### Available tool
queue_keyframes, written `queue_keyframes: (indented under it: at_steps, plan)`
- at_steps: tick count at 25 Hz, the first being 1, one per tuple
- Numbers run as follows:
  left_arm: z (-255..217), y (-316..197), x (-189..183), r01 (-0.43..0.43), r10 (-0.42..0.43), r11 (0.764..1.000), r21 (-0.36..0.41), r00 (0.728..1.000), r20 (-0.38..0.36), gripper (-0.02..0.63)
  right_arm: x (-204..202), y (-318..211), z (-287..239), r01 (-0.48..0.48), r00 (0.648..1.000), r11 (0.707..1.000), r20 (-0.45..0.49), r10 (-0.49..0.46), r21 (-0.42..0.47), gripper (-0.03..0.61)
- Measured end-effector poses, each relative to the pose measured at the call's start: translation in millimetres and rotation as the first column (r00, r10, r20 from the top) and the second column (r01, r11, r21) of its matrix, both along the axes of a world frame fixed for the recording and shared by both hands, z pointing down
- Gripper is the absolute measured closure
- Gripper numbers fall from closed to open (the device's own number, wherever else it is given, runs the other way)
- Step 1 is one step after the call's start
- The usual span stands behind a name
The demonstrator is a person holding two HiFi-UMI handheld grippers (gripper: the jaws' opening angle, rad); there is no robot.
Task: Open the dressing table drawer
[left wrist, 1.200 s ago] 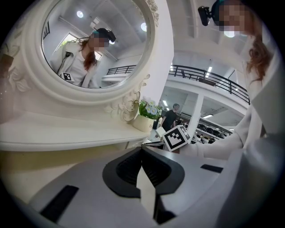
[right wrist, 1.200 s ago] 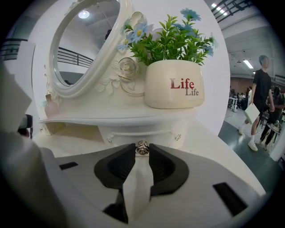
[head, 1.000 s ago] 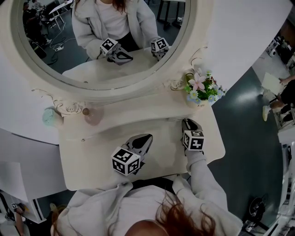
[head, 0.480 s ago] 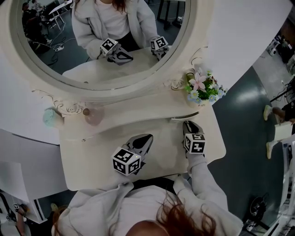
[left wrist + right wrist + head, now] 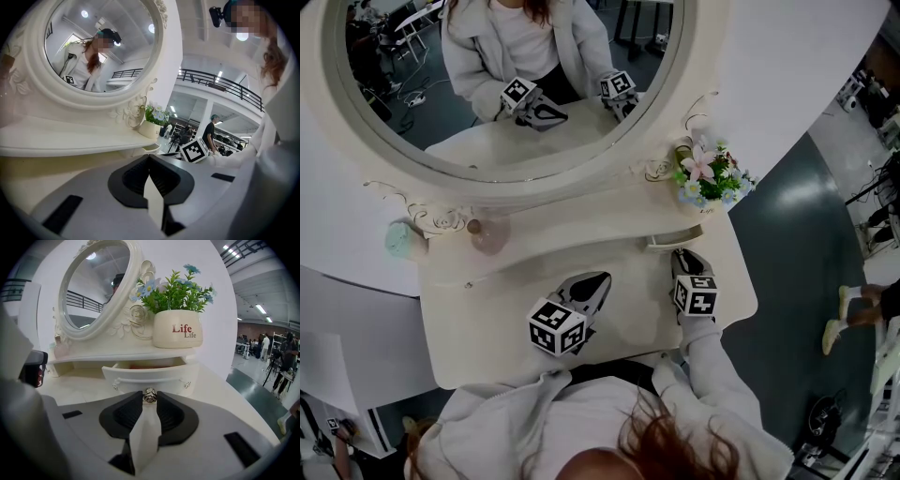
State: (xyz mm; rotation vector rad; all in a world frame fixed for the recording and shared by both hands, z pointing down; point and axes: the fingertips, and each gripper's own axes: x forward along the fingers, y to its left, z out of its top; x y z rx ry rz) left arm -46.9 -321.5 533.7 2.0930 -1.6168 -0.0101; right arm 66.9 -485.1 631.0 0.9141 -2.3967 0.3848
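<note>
Below the flower pot (image 5: 178,329), drawer (image 5: 145,373): stands partly out from under the shelf (image 5: 93,357); something reddish inside, too hidden to name.
Knob (image 5: 149,395): small, metal, at the middle of the drawer front.
Right gripper (image 5: 149,400): jaws clamped on the knob, tips toward the mirror (image 5: 516,75).
Left gripper (image 5: 149,159): jaws closed together, nothing between them; low over the middle of the table top (image 5: 487,309), well apart from the drawer.
Flower pot: on the shelf, beside the mirror frame.
</note>
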Motion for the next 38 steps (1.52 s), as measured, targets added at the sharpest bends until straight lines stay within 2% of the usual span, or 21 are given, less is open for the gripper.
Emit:
queue_keyframes:
  at_steps: [7,38]
  plan:
    - [-1,2,5,-0.025,0.024,1.000,0.009,1.000,0.008,0.597,11,9,-1,-0.010,1.000,1.000,-0.002,0.010,0.003,0.469]
    - [2,6,10,-0.026,0.026,1.000,0.003,1.000,0.006,0.597,38,33,0,-0.032,0.997,0.999,0.064,0.033,-0.026,0.469]
